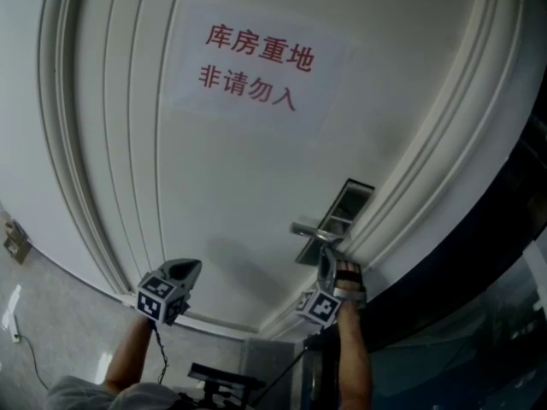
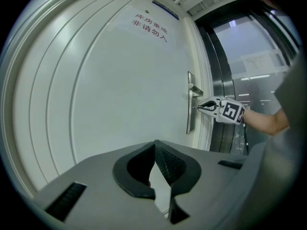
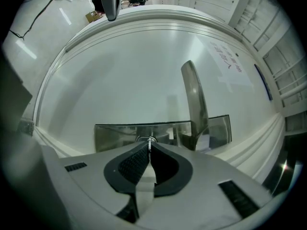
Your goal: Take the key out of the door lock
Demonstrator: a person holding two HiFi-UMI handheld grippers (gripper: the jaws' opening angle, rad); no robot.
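A white door fills every view. Its metal lock plate [image 1: 349,202] [image 3: 115,135] carries a lever handle [image 1: 309,231] [image 3: 194,102]. My right gripper [image 1: 328,266] [image 3: 150,146] is shut on the thin metal key [image 3: 151,141], seen edge-on at the round keyhole just below the handle. From the left gripper view the right gripper [image 2: 203,106] holds the key [image 2: 195,107] level against the lock plate [image 2: 190,114]. My left gripper [image 1: 185,272] [image 2: 155,146] hangs well to the left of the lock, away from the door, shut with nothing between its pads.
A paper sign [image 1: 256,67] with red characters is stuck high on the door. Raised mouldings [image 1: 402,203] frame the panel. Dark glass [image 2: 240,66] adjoins the door's lock side. The floor [image 1: 68,331] shows at lower left.
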